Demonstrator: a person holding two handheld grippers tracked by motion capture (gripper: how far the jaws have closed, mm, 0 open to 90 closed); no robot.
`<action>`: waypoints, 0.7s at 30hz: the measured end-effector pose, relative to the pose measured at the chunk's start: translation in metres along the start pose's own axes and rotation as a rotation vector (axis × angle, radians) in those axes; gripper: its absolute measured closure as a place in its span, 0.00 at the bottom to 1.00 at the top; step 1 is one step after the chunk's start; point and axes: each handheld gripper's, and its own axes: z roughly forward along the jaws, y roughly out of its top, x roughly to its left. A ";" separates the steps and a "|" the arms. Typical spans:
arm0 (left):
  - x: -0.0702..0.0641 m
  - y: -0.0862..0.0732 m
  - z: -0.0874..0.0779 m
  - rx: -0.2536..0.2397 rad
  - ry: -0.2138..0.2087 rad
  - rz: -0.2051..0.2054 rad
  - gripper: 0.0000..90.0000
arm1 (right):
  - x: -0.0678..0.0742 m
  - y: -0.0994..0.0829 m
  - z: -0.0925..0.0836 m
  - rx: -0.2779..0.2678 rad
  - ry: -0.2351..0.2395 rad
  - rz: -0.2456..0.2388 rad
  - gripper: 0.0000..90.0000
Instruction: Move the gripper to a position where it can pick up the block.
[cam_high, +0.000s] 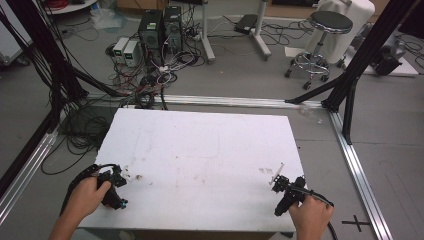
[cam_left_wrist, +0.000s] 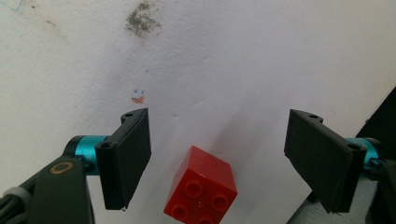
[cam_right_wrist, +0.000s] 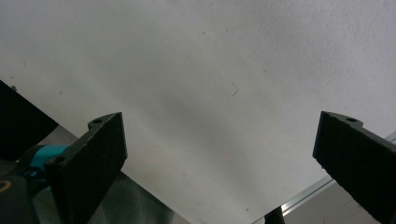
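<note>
A red brick with round studs lies on the white table in the left gripper view, low between the two black jaws and touching neither. My left gripper is open around it. From above, this left gripper sits at the table's near left corner, held in a hand. My right gripper is open too, with only bare white table between its jaws. In the high view the right gripper is near the table's front right corner, close to the edge.
A dark smudge and small red marks stain the table ahead of the left gripper. The table's right edge and a metal rail lie near the right gripper. Beyond the table are cables, computer towers, a stool and black frame posts.
</note>
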 end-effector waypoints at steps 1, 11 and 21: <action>0.000 0.000 0.000 -0.001 -0.003 0.001 0.26 | 0.000 -0.001 0.000 -0.003 0.000 0.000 0.02; 0.000 -0.001 -0.001 0.007 -0.013 0.019 0.26 | 0.000 -0.001 -0.002 -0.004 0.001 -0.001 0.02; 0.002 0.000 -0.004 0.013 -0.027 0.042 0.26 | 0.000 -0.003 -0.002 -0.011 0.004 0.002 0.02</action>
